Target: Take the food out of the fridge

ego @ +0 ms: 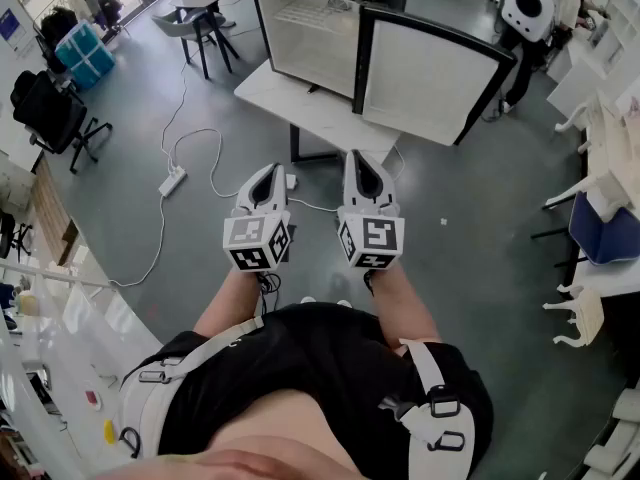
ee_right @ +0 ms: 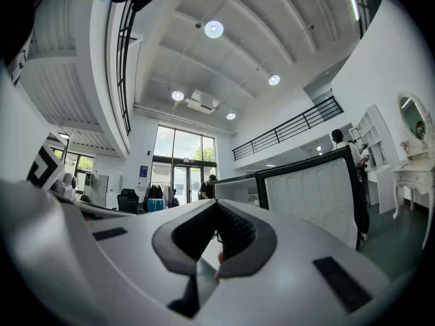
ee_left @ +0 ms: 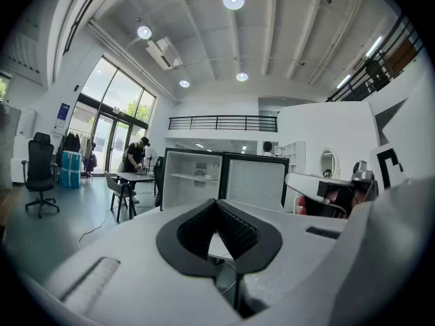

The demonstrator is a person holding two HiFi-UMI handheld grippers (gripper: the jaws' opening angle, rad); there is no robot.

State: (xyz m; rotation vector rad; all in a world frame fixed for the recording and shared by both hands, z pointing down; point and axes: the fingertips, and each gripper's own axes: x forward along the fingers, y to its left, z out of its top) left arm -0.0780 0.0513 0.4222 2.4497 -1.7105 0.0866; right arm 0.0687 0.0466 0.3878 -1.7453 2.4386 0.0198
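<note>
Barely started: your left gripper point(ego: 271, 173) and right gripper point(ego: 356, 160), jaws closed and empty, hang well short of the open fridge point(ego: 300, 28).

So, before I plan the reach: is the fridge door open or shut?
Open: the fridge door stands swung aside, and the fridge shows its white inside.

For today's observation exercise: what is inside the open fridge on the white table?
Inside the fridge, a shelf crosses the white interior, bearing something too small to identify. The left gripper covers the bottom right corner.
</note>
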